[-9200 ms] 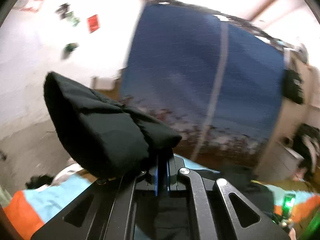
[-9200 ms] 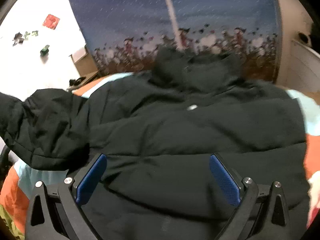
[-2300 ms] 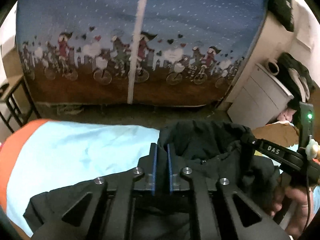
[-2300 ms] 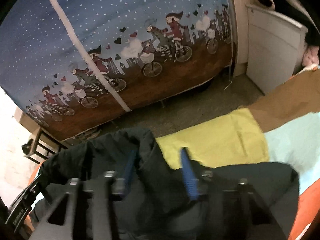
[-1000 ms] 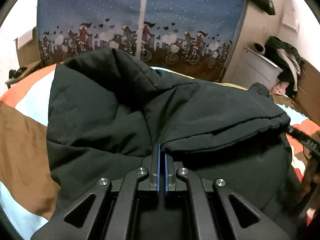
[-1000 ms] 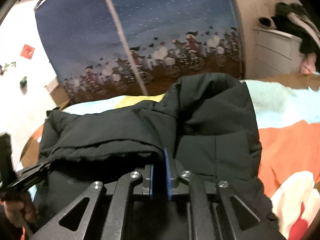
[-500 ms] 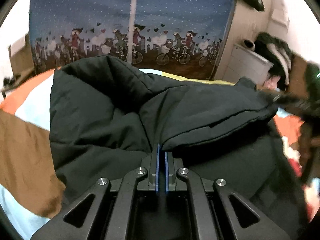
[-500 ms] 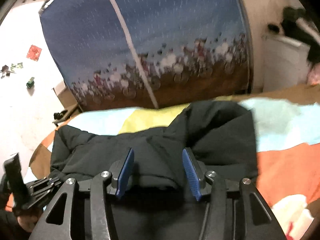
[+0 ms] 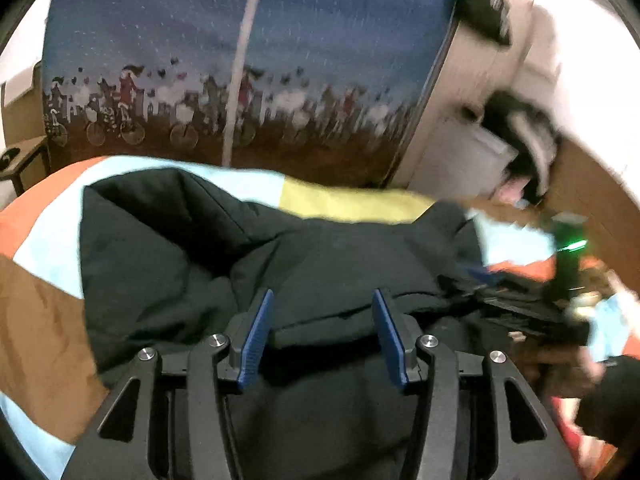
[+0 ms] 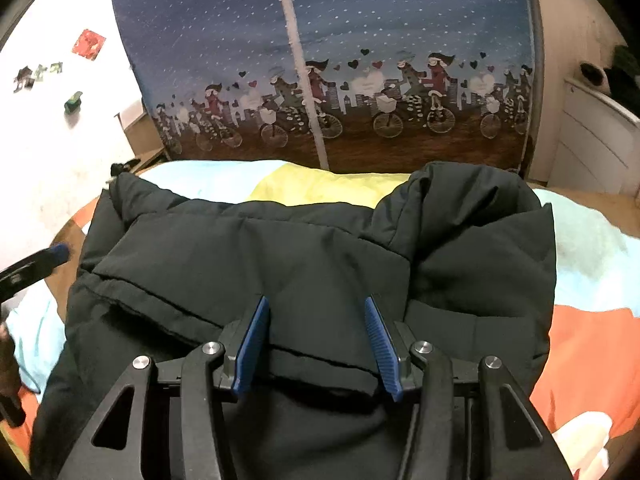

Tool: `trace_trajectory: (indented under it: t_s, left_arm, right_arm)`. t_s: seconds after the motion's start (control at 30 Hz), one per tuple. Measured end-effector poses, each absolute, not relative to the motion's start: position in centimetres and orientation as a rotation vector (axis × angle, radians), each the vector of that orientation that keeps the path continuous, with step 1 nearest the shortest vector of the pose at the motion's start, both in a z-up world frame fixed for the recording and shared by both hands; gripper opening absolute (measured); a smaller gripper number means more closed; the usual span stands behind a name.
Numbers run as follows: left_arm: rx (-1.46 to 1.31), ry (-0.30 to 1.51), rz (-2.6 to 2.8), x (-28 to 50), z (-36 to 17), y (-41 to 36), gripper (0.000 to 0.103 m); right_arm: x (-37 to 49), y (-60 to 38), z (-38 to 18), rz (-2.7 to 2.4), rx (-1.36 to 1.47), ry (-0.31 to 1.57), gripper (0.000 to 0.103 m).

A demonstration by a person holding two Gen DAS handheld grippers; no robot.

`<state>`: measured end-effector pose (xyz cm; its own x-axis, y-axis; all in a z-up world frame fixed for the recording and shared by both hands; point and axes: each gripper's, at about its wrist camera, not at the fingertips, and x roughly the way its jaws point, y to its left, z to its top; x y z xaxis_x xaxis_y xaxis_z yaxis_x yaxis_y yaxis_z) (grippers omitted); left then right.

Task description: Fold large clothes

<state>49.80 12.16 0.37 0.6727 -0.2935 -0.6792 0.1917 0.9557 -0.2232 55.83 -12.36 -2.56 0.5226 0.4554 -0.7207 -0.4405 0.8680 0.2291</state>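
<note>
Left wrist view: left gripper (image 9: 322, 336) now opening after being clamped shut on the hem a moment ago, pads clear of the black jacket (image 9: 200, 256) folded on the patchwork bedspread (image 9: 36, 312).

Right wrist view: right gripper (image 10: 316, 346) already parted, nothing pinched, folded hem (image 10: 320, 360) lying loose between the pads. Fold released on both sides, probably ready for smoothing or the next fold.

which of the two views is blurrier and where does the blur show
Left wrist view is blurrier: the blue printed curtain and the right tool at its right edge smear. Right wrist view is sharp: curtain cyclists and the black padded jacket seams read clearly. Both bend straight lines, fisheye.
</note>
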Motion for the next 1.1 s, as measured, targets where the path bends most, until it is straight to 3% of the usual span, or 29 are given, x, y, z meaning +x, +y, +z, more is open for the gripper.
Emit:
trace_trajectory:
  t_s: [0.13,0.47,0.73,1.1]
  left_arm:
    - [-0.083,0.912,-0.199,53.2,-3.6,11.0,0.047]
    - [0.053,1.021,-0.144,59.6,-7.9,10.6,0.051]
    - [0.081,0.990,-0.107,61.0,-9.7,10.7,0.054]
    - [-0.158,0.899,-0.094,57.1,-4.9,12.6,0.058]
  right_arm:
    - [57.1,-11.9,-3.1,0.562,-0.030,0.922,0.048]
    - [64.6,-8.3,-6.9,0.526,-0.160,1.144,0.053]
    - [65.2,-8.1,-9.1,0.487,-0.148,1.081,0.056]
    - [61.4,-13.1,-3.0,0.494,-0.015,0.910,0.064]
